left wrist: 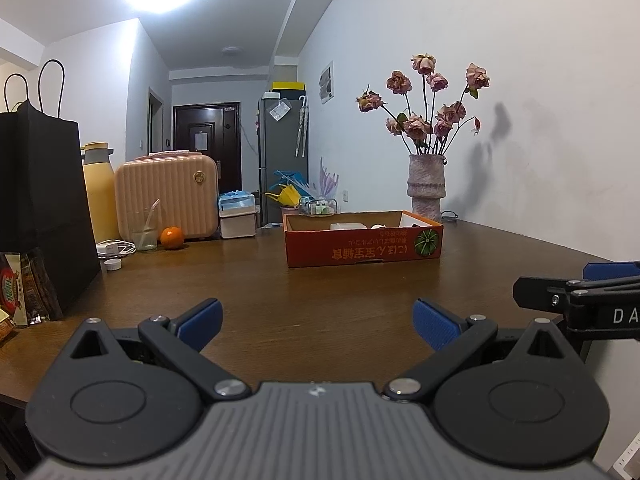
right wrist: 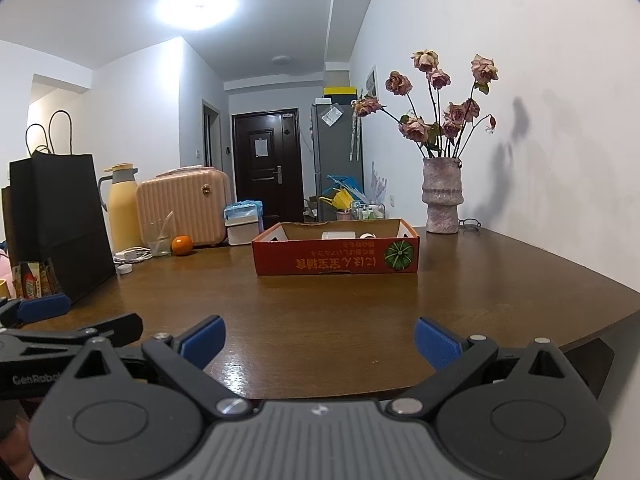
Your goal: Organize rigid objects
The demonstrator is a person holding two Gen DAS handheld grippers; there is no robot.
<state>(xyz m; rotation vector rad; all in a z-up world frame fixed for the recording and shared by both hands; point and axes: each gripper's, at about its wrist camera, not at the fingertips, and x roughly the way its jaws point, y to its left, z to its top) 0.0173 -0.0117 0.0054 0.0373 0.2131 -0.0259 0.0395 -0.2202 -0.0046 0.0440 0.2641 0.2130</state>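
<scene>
Left tongs (left wrist: 316,324) empty, box (left wrist: 362,250) contents half-hidden

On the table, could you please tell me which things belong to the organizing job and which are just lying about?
Likely part of the job:
- orange cardboard box, with white items inside
- left tongs and right tongs, both open and empty

Likely just lying about:
- vase of dried roses
- black paper bag
- yellow flask
- peach case
- orange
</scene>
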